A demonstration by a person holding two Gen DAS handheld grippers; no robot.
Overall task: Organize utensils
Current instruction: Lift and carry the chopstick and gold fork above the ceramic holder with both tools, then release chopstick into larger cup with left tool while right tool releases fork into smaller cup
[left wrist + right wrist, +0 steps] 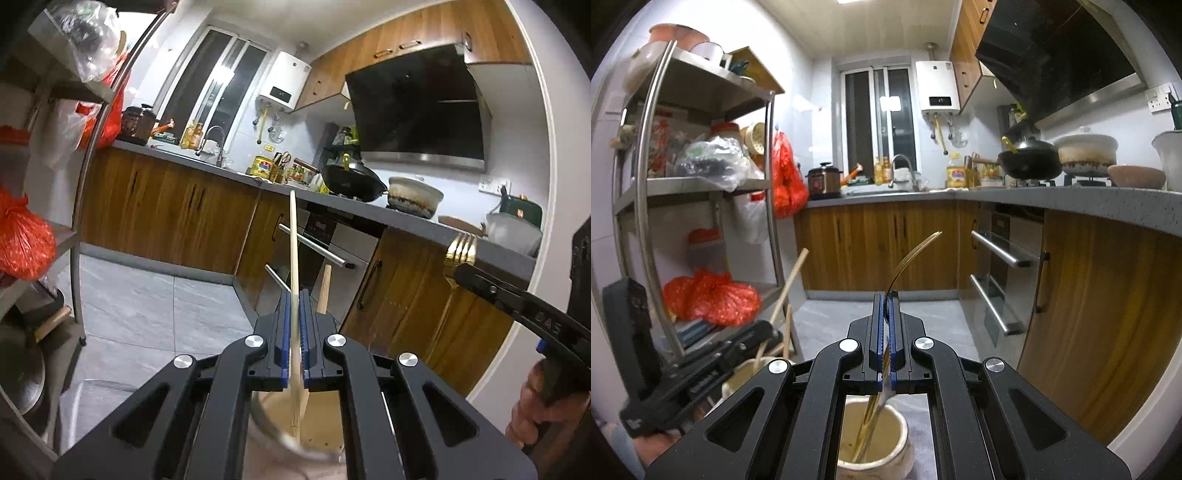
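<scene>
Utensils are partly sorted: right tongs [886,314] clamp a gold fork [916,245], its handle reaching down into the cream holder [897,439] directly below. Left tongs [295,306] clamp a wooden chopstick [293,236] above a second container [321,417]. Judging by this, 2 pieces await release.

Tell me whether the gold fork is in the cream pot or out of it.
Partly in: the fork's handle end dips inside the cream pot, while the right tool grips it, prongs up.
</scene>
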